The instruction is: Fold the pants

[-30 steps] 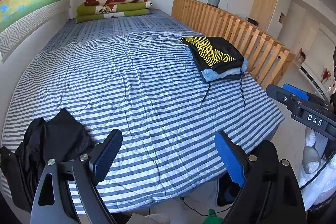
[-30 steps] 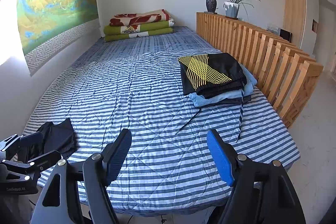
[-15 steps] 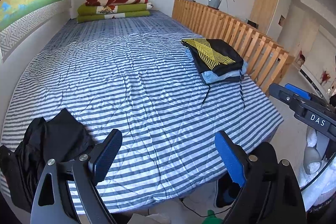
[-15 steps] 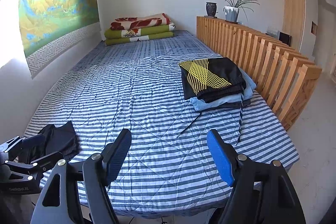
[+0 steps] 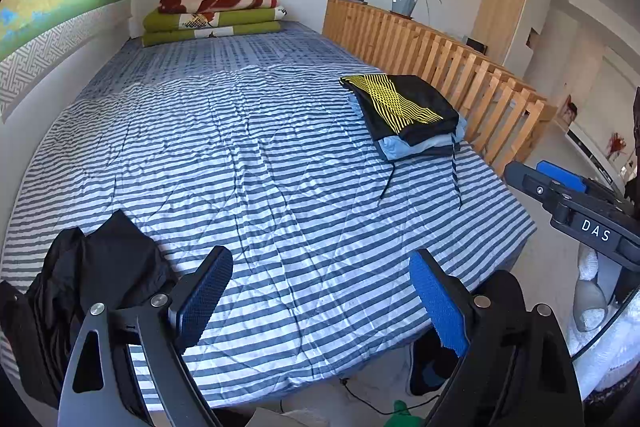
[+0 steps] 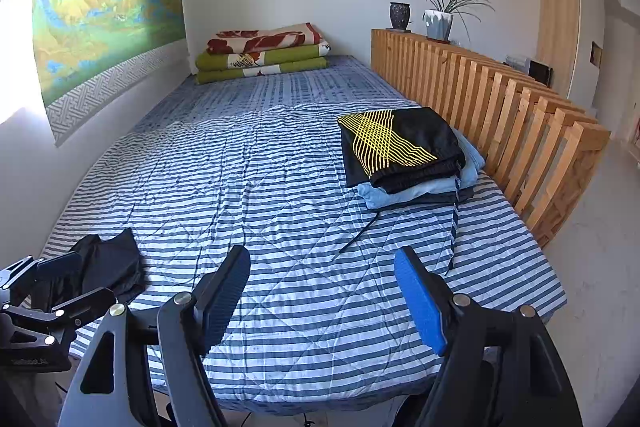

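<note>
Hovering off the foot of the bed (image 5: 260,147), the left hand-held gripper (image 5: 320,291) stood released, jaws wide apart and holding nothing. The right hand-held gripper (image 6: 322,287) was likewise spread and empty. Crumpled black pants (image 5: 92,267) lay at the bed's near left corner, apart from both. A stack of folded clothes (image 6: 404,151) rested near the wooden slatted rail (image 6: 500,107), drawstrings trailing over the striped quilt.
</note>
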